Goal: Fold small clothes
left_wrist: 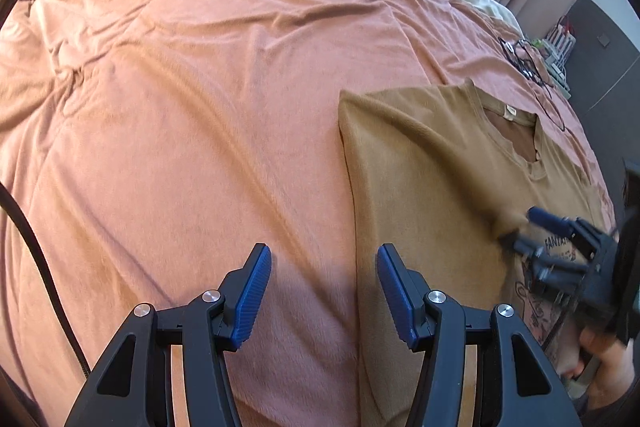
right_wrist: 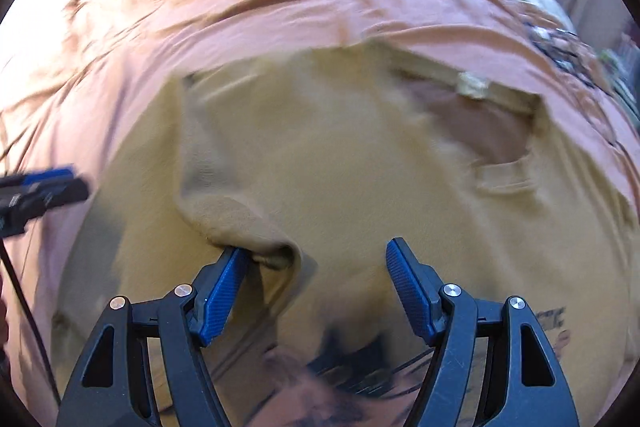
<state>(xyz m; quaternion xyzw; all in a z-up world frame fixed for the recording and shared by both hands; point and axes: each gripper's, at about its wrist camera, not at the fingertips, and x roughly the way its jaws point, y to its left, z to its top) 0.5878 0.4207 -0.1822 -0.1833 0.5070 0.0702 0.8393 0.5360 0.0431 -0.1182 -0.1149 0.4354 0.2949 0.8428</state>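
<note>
tan shirt (right_wrist: pixel 340 163) on orange blanket (left_wrist: pixel 180 87), sleeve seemingly folded inward.

Both grippers (left_wrist: pixel 324 291) (right_wrist: pixel 316 285) agape, downward-tilted

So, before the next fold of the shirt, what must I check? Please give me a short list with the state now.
1. Left gripper open and empty: ok.
2. Right gripper open: ok.
3. Sleeve folded in over the shirt: ok.
4. Sleeve free of the right fingers: cannot tell, the cloth lies against one.
5. Shirt flat on the blanket: ok on its left side.
6. Glasses away from the shirt: ok.
</note>
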